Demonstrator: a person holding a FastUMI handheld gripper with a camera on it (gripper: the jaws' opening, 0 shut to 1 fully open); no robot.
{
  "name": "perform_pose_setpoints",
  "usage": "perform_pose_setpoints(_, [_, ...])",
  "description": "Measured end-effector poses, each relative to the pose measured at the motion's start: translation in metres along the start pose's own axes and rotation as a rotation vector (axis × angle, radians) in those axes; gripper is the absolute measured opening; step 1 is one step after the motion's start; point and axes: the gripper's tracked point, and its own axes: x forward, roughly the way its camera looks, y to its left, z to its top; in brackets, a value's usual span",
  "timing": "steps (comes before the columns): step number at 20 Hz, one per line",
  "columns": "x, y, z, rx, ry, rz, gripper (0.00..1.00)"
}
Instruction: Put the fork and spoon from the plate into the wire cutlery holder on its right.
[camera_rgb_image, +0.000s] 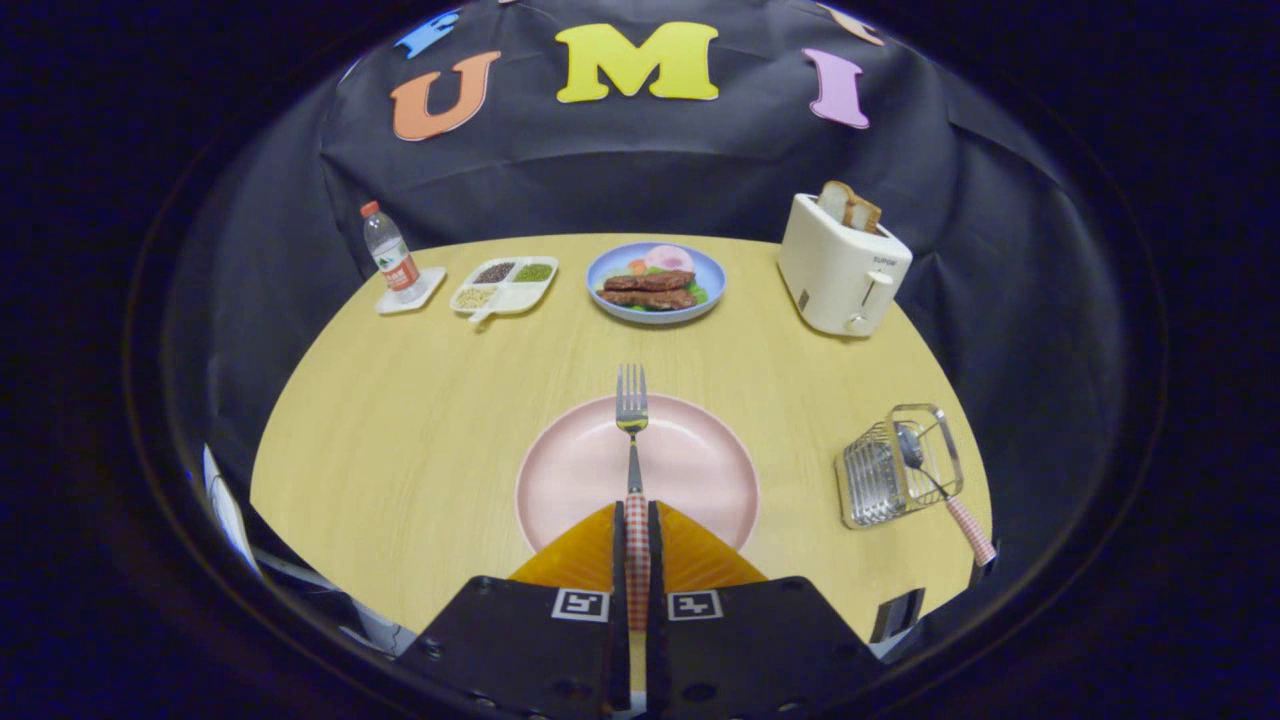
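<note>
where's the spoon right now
In the gripper view the spoon leans in the wire cutlery holder, right of the pink plate, while the tongs are shut on the fork.

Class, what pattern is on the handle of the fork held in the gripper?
Red-and-white checks on the fork handle, gripped by the gripper; clearest in the gripper view.

Along the far edge of the wooden counter (400, 420) four things are set in a row — a water bottle (388, 250) on a white coaster (411, 291), a divided tray (504, 284) of grains, a blue plate (655, 282) of food, and a white toaster (842, 265) holding bread slices (850, 206).
</note>
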Motion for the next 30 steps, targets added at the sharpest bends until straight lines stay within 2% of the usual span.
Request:
perform_pose_setpoints(3, [-0.024,-0.031,0.015,-0.013,0.038,0.025,0.06])
perform_pose_setpoints(6, [-0.045,-0.078,0.026,-0.072,0.068,0.007,0.06])
perform_pose_setpoints(10, [-0.080,-0.142,0.033,-0.049,0.113,0.001,0.06])
perform_pose_setpoints(14, [-0.099,-0.203,0.026,-0.008,0.232,-0.008,0.06])
perform_pose_setpoints(17, [-0.094,-0.230,0.017,-0.002,0.338,0.022,0.06])
perform_pose_setpoints(23, [-0.089,-0.251,0.006,-0.023,0.489,0.037,0.07])
perform_pose_setpoints(27, [-0.071,-0.246,-0.002,-0.025,0.617,0.070,0.06])
perform_pose_setpoints(30, [-0.041,-0.254,0.007,-0.057,0.637,0.055,0.07])
